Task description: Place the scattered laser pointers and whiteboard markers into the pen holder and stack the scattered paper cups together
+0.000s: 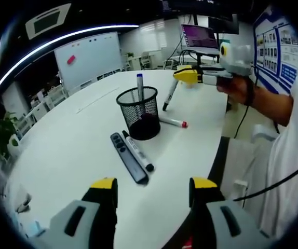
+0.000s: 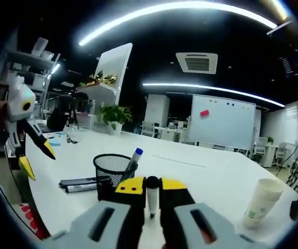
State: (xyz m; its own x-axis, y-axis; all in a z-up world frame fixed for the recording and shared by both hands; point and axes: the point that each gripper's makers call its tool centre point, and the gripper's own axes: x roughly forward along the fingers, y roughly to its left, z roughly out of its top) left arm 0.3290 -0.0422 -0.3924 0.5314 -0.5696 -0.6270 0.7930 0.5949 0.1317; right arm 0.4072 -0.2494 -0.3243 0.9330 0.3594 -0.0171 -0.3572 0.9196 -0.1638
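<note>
A black mesh pen holder [image 1: 138, 113] [image 2: 111, 174] stands on the white table [image 1: 76, 150] with a blue-capped marker [image 1: 139, 85] [image 2: 134, 157] upright in it. In front of it lie a black laser pointer [image 1: 128, 157] and a black-capped marker [image 1: 137, 151] side by side. A red-capped marker [image 1: 174, 122] lies behind the holder. My left gripper [image 1: 154, 184] [image 2: 37, 160] is open above the near table edge, holding nothing. My right gripper [image 2: 152, 185] [image 1: 179, 78] is shut on a black marker [image 2: 152, 196] [image 1: 170, 96], held in the air beyond the holder.
A white paper cup [image 2: 262, 201] stands on the table to the right in the right gripper view. A person's hand [image 1: 237, 89] holds the right gripper. A whiteboard [image 1: 89, 57], chairs and a monitor [image 1: 198, 37] stand beyond the table.
</note>
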